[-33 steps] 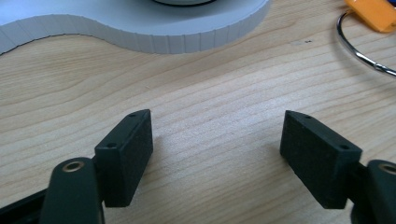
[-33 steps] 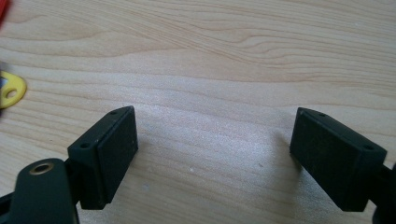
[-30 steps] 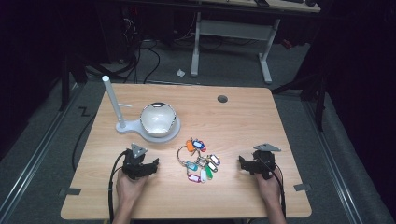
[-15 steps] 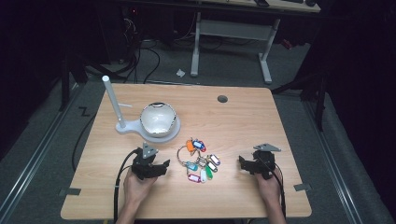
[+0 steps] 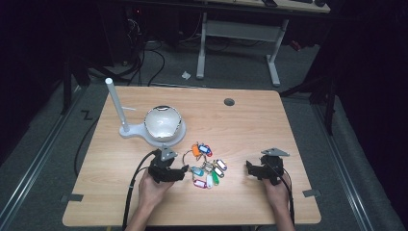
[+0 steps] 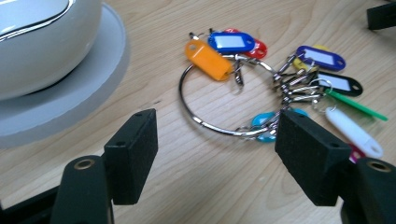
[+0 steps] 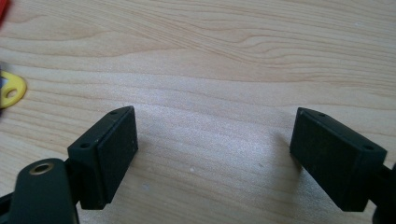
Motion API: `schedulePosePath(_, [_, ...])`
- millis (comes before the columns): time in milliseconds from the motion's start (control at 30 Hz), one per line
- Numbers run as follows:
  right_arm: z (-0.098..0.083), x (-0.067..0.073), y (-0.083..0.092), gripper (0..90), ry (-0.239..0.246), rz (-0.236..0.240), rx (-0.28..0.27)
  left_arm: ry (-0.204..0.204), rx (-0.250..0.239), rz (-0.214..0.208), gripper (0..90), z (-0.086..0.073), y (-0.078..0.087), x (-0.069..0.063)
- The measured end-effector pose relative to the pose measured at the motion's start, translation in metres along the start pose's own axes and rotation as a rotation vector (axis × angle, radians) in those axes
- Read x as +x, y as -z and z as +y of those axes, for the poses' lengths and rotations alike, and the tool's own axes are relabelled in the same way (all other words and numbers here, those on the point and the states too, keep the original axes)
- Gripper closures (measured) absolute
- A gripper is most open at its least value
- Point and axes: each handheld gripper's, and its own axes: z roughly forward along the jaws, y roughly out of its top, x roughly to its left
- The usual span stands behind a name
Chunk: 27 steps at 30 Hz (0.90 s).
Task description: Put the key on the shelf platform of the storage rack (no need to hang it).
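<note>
Jaws of left gripper (image 6: 215,154) wide apart beside key ring (image 6: 219,100) with coloured tags on desk (image 5: 240,120); right gripper (image 7: 212,154) wide, over bare wood.

the bench (image 6: 196,182) is pale wood-grain laminate, smooth and matt. a shiny metal ring (image 6: 187,100) carries glossy plastic tags (image 6: 208,58). at ten o'clock, a glossy white dome (image 6: 42,42). tongs (image 6: 215,154) pads look matt black foam.

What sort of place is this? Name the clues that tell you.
Probably a lab or workshop set up for recording: a wooden table lit in a dark room, cables on the floor, and a second desk frame behind it.
</note>
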Motion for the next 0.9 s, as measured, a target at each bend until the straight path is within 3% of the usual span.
schedulePosePath(133, [0.000, 0.000, 0.000, 15.2, 0.000, 0.000, 0.000, -0.004, 0.001, -0.019, 30.5, 0.006, -0.005, -0.006])
schedulePosePath(267, [0.000, 0.000, 0.000, 15.2, 0.001, -0.001, 0.000, -0.051, 0.025, -0.028, 30.6, 0.014, -0.013, -0.014])
schedulePosePath(533, [0.000, 0.000, 0.000, 15.2, 0.000, -0.001, 0.000, -0.083, 0.048, -0.055, 31.4, 0.021, -0.023, -0.023])
schedulePosePath(633, [0.000, 0.000, 0.000, 15.2, 0.000, -0.001, 0.000, -0.117, 0.070, -0.060, 32.4, 0.023, -0.030, -0.030])
schedulePosePath(900, [0.000, 0.000, 0.000, 15.2, 0.000, -0.001, 0.000, -0.118, 0.080, -0.079, 34.2, 0.024, -0.043, -0.036])
